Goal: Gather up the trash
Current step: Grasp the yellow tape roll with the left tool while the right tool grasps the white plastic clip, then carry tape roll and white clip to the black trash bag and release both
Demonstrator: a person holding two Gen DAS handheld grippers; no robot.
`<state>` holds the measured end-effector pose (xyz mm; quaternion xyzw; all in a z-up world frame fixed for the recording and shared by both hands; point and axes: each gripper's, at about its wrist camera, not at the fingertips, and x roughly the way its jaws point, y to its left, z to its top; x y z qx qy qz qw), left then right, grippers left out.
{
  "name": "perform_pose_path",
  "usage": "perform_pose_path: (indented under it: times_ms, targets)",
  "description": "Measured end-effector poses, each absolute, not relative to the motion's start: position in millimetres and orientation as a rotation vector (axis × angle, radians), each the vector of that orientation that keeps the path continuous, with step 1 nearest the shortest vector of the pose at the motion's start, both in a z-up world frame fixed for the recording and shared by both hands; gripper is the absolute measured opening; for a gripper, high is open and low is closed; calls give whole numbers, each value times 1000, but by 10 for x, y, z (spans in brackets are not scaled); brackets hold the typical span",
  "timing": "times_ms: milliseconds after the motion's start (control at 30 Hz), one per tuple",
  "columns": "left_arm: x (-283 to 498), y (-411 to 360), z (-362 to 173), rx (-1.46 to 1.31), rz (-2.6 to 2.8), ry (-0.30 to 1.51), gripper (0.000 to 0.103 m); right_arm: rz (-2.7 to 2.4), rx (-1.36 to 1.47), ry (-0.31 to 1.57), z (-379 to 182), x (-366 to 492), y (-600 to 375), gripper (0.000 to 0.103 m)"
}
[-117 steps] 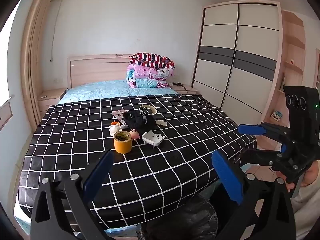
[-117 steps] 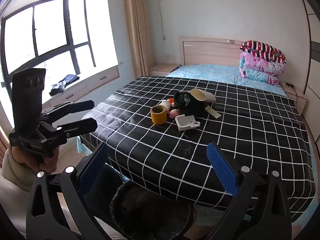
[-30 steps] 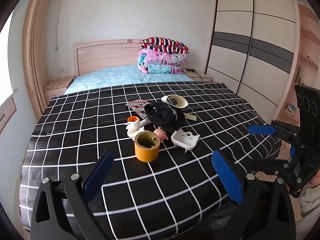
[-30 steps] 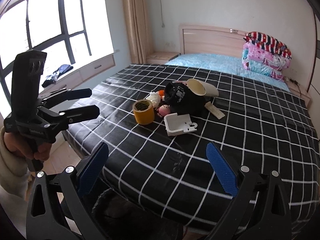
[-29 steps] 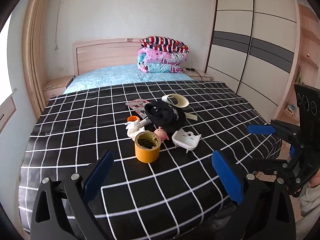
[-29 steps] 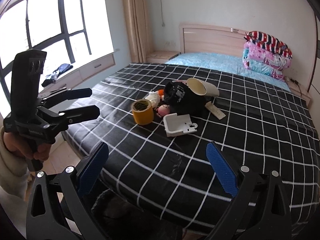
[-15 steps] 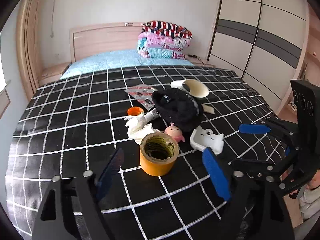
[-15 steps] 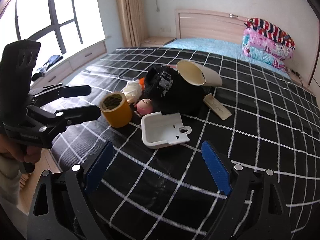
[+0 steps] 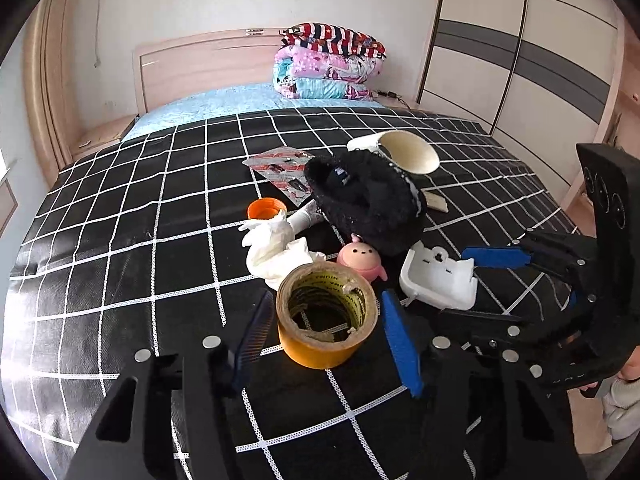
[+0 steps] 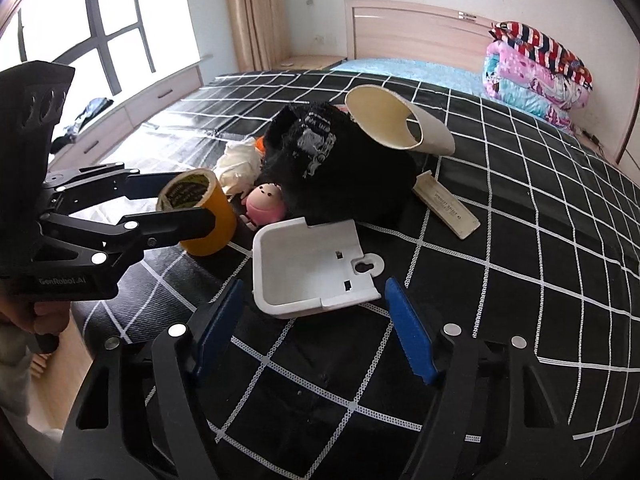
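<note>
My left gripper (image 9: 326, 334) sits low over the bed (image 9: 120, 264). Its jaws have just been closing, and the yellow tape roll (image 9: 326, 316) is between them. The roll stands on its flat end with its hole facing up. The blue pads are just beside its sides, but I cannot tell if they press on it yet.

My right gripper (image 10: 314, 330) is close by. Its jaws have just been closing too. The white plastic tray (image 10: 308, 270) lies flat in front of them, open side up, near edge just between the tips. Its long side runs left to right across my view, and its little tab with a keyhole points to the right. The pads do not touch it.

Just behind the roll lie a crumpled white tissue (image 9: 276, 248) and a small pink toy (image 9: 360, 260). Behind those is a black fuzzy hat (image 9: 368, 200). A white paper cup (image 10: 396, 122) lies on its side against the hat, mouth toward me. A flat cream stick (image 10: 446, 204) lies to the right. An orange cap (image 9: 266, 208) and a shiny wrapper (image 9: 280, 168) are farther back.

Folded blankets (image 9: 328, 60) sit by the headboard.
</note>
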<state>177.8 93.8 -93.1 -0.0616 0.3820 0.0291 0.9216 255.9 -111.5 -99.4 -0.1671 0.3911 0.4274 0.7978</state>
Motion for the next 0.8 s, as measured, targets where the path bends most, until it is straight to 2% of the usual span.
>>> perform_pose_path:
  times_ms: [100, 800]
  targets:
    - [1783, 939, -942, -118, 56, 787, 47, 916, -357, 838, -1001, 2556, -1119, 62]
    - [1325, 684, -618, -108, 40, 706, 47, 918, -307, 771, -705, 2277, -1436, 62]
